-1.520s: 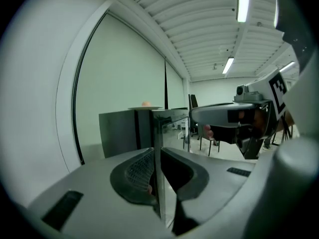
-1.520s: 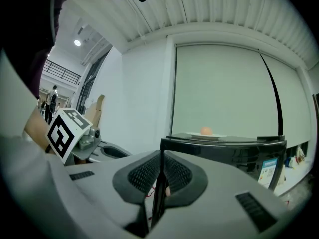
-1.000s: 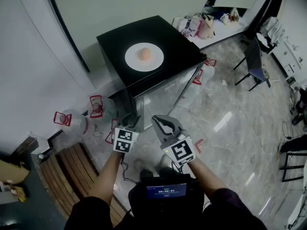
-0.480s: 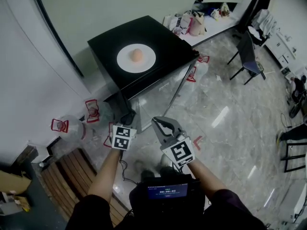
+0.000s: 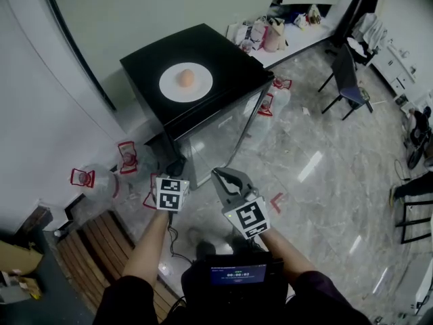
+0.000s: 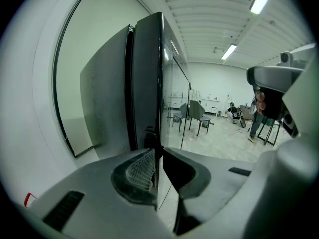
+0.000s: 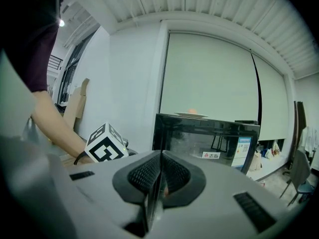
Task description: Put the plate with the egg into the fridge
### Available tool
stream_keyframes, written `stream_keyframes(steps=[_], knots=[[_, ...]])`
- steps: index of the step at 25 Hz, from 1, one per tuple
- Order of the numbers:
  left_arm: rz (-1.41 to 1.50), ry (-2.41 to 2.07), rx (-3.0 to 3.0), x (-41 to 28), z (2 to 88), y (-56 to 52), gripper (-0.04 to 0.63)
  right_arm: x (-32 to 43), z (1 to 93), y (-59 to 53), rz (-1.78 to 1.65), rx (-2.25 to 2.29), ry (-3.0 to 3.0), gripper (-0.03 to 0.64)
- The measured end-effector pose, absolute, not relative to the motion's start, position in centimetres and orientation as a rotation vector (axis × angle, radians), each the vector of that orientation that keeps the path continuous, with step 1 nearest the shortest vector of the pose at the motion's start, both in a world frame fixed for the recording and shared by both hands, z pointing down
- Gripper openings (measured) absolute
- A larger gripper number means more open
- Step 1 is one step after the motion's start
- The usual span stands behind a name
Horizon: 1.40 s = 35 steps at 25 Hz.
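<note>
A white plate point(image 5: 185, 82) with a brown egg point(image 5: 186, 78) on it rests on top of a low black fridge point(image 5: 223, 66) with a glass door, which is closed. Both grippers hang low in front of the fridge, well short of it. My left gripper point(image 5: 174, 176) points at the fridge's near corner; its jaws point(image 6: 157, 156) are shut and empty. My right gripper point(image 5: 218, 175) is beside it, also shut with nothing between the pads point(image 7: 160, 166). In the right gripper view the plate point(image 7: 192, 115) and the egg point(image 7: 192, 111) show on the fridge point(image 7: 204, 133).
Clear water jugs with red handles point(image 5: 88, 178) point(image 5: 128, 156) point(image 5: 267, 103) stand on the floor around the fridge. Wooden slats point(image 5: 95, 242) lie at my lower left. Bags point(image 5: 270, 32) sit on a low ledge behind; chairs point(image 5: 352, 80) stand at the right.
The fridge with the plate has shifted left and a little up in the head view. Both grippers have stayed shut and side by side, edging slightly left.
</note>
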<state>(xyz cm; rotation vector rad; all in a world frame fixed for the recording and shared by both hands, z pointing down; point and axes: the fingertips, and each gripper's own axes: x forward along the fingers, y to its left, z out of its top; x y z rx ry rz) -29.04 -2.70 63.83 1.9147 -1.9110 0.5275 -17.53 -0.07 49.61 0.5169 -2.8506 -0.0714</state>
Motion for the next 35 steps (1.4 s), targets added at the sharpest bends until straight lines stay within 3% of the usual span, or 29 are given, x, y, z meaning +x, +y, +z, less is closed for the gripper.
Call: stream_keyframes(steps=[6,13,18,25,35], knots=[[0.503,-1.972,1.832,-27.8,63.6,-2.2,0.057,-14.9,50.6,-0.9,-0.042,0.413,-2.884,0.009],[0.492,-2.089,1.743,-21.1,63.9,0.4,0.057,-12.2,50.6,-2.0,0.038,0.207,-2.953,0.013],[0.488,-2.130,1.666,-15.9,63.8,1.3,0.054,-10.3,51.1,-0.3,0.107,0.122,-2.945,0.124],[0.471,-2.151,1.721,-9.6,63.6,1.2,0.040,-9.2,51.0,1.9,0.085,0.225,-2.913,0.197],[0.458,-2.133,1.819,-9.2,63.6,1.2,0.037,-10.1,50.2,0.0,0.061,0.380,-2.893,0.201]])
